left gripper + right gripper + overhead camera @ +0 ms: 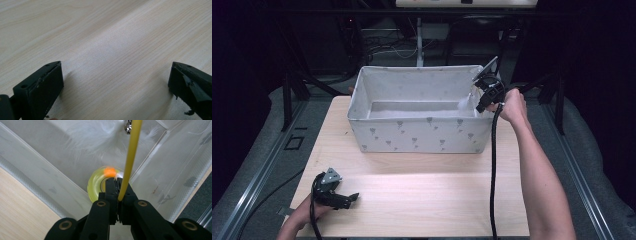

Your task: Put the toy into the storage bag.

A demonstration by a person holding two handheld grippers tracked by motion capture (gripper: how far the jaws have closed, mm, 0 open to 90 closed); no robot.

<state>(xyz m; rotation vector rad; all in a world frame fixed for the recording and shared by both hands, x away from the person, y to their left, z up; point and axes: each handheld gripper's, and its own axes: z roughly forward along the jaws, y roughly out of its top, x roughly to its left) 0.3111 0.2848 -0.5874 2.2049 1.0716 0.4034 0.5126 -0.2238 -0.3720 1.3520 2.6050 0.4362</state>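
My right gripper (pixel 482 106) hangs over the right end of a white fabric box (pixel 419 131), pointing down into it. In the right gripper view its jaws (pixel 117 181) are shut on a thin yellow stick (pixel 131 152). The stick's far end carries white feathers (pixel 95 135) and a small metal bell (pixel 128 128), and the feathers (pixel 464 102) hang inside the box. Below the jaws, on the box floor, lies a yellow-green ring (pixel 96 186) with an orange piece (pixel 110 172) on it. My left gripper (pixel 351 198) rests on the table at the front left, its jaws (pixel 116 75) open with bare wood between them.
The light wooden table (pixel 422 190) runs wide in front of the box. Black frame legs (pixel 287 100) and cables stand behind and beside the table. The right gripper's cable (pixel 493 165) trails down across the table's right side.
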